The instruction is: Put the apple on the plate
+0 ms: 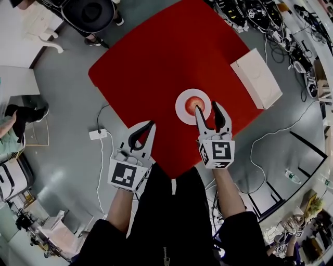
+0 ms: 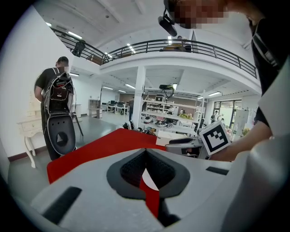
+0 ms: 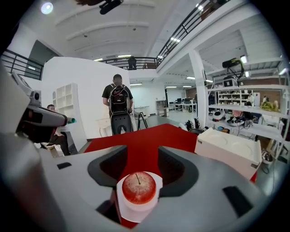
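Observation:
The red apple (image 1: 194, 105) sits on a small white plate (image 1: 182, 101) on the red table (image 1: 156, 67). My right gripper (image 1: 207, 106) hangs at the plate's near right edge, raised off it, jaws open and holding nothing. In the right gripper view the apple (image 3: 138, 187) rests on the plate (image 3: 136, 209) below the gap of the right gripper (image 3: 142, 152), clear of both pads. My left gripper (image 1: 151, 125) is at the table's near edge, left of the plate, shut and empty. The left gripper (image 2: 145, 152) shows its tips touching in its own view.
A white box (image 1: 256, 78) lies on the table's right corner. A power strip (image 1: 98, 134) and cables lie on the grey floor to the left. A person with a backpack (image 2: 56, 90) stands beyond the table's far side. Equipment crowds the far right (image 1: 260, 15).

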`<act>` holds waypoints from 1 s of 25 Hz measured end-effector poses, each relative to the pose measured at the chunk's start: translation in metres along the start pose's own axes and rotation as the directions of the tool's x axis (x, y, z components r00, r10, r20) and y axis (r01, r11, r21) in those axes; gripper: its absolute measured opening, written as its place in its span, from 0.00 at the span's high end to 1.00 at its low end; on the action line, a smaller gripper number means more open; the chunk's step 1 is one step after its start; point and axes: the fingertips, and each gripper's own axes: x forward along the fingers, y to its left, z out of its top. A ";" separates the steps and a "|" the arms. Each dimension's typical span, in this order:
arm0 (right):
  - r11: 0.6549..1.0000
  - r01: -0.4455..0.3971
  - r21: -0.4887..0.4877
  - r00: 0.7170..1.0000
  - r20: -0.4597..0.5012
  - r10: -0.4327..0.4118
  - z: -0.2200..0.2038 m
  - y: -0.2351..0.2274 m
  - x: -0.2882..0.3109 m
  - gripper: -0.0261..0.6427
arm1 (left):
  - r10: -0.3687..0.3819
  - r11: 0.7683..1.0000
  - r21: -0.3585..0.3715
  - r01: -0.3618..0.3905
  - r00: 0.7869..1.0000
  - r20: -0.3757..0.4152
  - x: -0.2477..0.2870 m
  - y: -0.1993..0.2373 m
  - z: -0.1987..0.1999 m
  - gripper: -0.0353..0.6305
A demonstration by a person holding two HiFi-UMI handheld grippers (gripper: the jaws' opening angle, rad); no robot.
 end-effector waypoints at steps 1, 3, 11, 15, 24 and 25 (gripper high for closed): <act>1.000 0.004 -0.008 1.000 0.003 -0.004 0.001 -0.001 -0.002 0.68 | -0.003 1.000 0.005 0.003 1.000 0.003 0.001 -0.001 0.001 0.94; 1.000 0.005 -0.013 1.000 0.004 -0.005 0.003 -0.002 -0.007 0.78 | -0.007 1.000 0.017 0.007 1.000 0.007 0.002 -0.002 0.003 0.94; 1.000 0.010 -0.017 0.999 0.034 -0.010 0.019 -0.005 -0.024 0.94 | -0.022 0.999 0.028 0.022 1.000 0.020 0.004 -0.011 0.013 0.94; 1.000 0.008 -0.008 0.999 0.042 -0.007 0.028 -0.002 -0.032 0.94 | -0.030 1.000 0.000 0.030 0.999 0.020 0.005 -0.015 0.019 0.94; 0.999 0.035 -0.007 0.996 0.085 -0.034 0.055 0.009 -0.080 0.94 | -0.085 0.996 0.025 0.083 0.995 0.046 0.009 -0.032 0.028 0.94; 0.999 0.041 -0.007 0.994 0.097 -0.040 0.060 0.009 -0.087 0.94 | -0.093 0.995 0.028 0.092 0.995 0.043 0.010 -0.035 0.030 0.94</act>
